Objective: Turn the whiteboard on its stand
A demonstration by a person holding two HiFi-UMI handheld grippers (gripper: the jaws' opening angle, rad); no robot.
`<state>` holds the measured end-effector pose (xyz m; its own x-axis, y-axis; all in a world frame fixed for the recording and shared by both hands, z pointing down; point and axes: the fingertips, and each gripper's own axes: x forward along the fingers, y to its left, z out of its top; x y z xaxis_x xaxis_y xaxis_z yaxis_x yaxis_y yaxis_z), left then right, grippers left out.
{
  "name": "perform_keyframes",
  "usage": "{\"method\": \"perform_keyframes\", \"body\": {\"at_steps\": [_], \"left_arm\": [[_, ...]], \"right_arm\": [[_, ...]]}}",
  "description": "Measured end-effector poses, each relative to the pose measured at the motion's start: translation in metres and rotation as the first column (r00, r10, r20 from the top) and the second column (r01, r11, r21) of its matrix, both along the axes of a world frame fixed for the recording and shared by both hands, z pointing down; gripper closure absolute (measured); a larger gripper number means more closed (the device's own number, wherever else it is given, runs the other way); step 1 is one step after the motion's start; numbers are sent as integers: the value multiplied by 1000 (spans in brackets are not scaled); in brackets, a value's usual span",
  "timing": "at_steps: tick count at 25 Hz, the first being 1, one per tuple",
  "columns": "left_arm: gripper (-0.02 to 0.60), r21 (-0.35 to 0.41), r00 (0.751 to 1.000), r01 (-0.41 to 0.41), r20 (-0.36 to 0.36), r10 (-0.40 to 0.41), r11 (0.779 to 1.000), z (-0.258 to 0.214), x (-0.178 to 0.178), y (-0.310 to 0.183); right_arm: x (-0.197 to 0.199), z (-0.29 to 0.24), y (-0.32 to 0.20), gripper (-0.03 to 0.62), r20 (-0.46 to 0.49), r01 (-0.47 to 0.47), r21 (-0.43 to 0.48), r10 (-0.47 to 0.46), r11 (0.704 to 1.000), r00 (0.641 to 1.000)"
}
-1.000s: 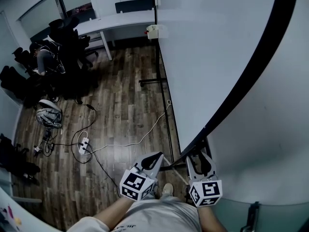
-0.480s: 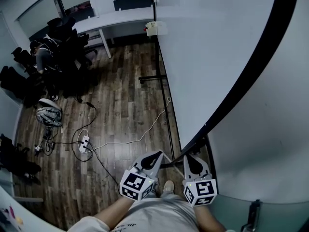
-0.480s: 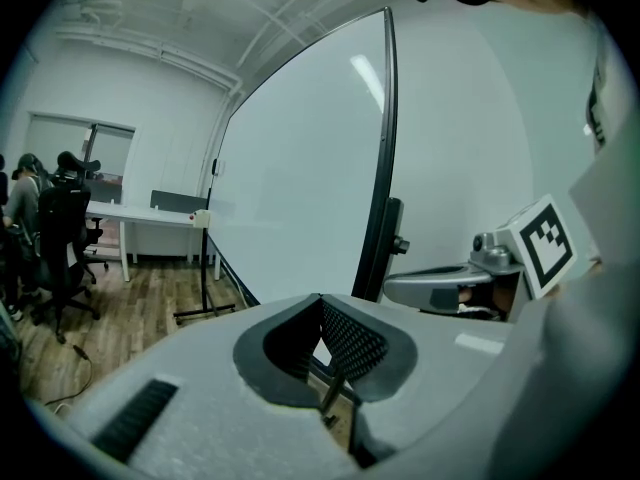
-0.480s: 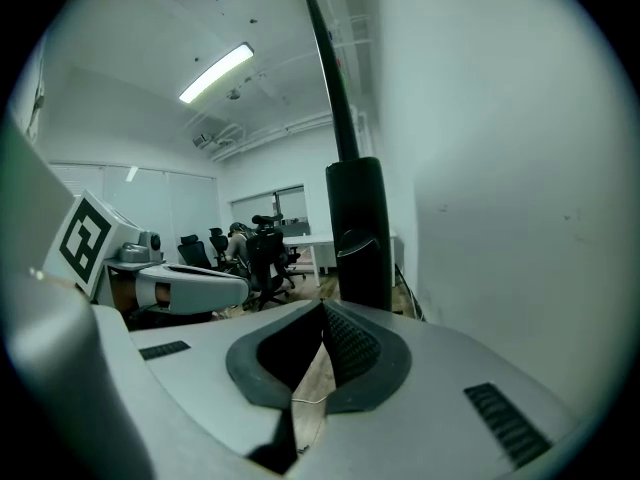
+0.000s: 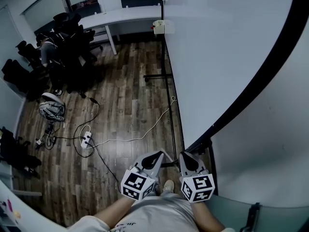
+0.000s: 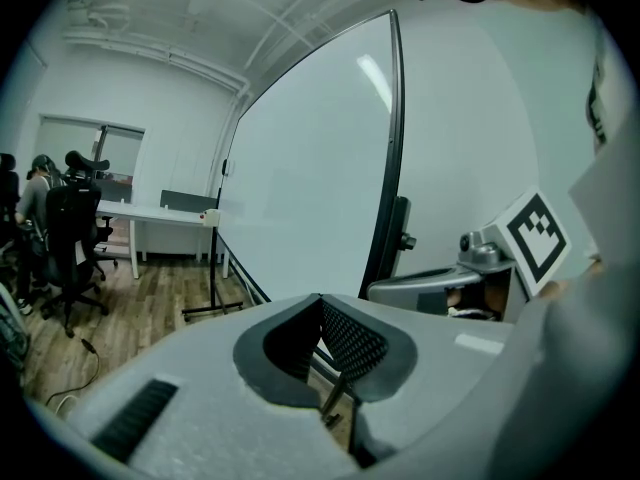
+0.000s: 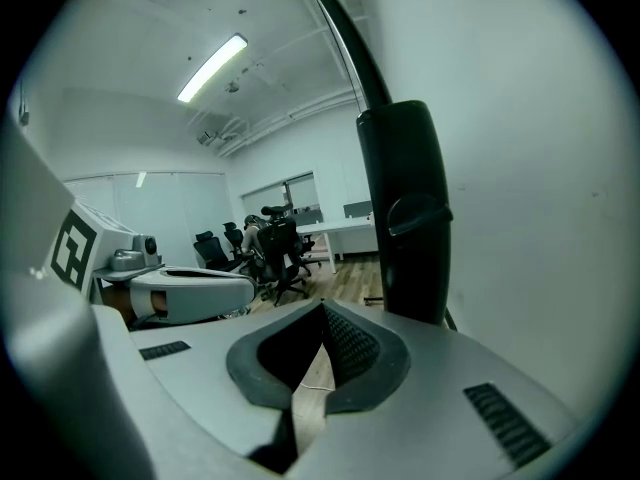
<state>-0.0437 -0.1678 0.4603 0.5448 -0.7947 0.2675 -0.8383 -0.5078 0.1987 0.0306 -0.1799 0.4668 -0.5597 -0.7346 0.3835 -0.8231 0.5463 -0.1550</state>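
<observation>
The whiteboard (image 5: pixel 217 47) is a large white panel in a black frame (image 5: pixel 263 71), and its wheeled stand (image 5: pixel 166 76) runs along the wood floor. In the head view both grippers hover by the board's near lower corner. My right gripper (image 5: pixel 185 160) is shut with nothing between its jaws, just left of the frame's corner. My left gripper (image 5: pixel 154 160) sits beside it, also shut and empty. The right gripper view has the black frame post (image 7: pixel 405 208) close ahead of the right gripper (image 7: pixel 322 314). The board face (image 6: pixel 310 188) fills the left gripper view beyond the left gripper (image 6: pixel 320 304).
A white desk (image 5: pixel 120 18) stands at the far end, with black office chairs (image 5: pixel 70 37) and a seated person (image 5: pixel 46 50) to its left. A power strip (image 5: pixel 87 140) and its cables trail over the floor. A helmet-like bundle (image 5: pixel 50 109) lies at left.
The right gripper's jaws have gone from wide open to shut, and it has drifted a little left, away from the board's corner. The left gripper has barely moved.
</observation>
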Motion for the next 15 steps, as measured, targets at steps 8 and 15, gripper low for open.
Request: {"method": "perform_keyframes", "body": {"at_steps": [8,15], "left_arm": [[572,-1,1000,10,1,-10,1000,3,-1,2],[572,0,1000,17,0,-17,1000,0,-5,4]], "right_arm": [[-5,2,-1,588,0,18,6,-18,1000,1000],[-10,2,3,588,5,36,2,-36,999,999]]}}
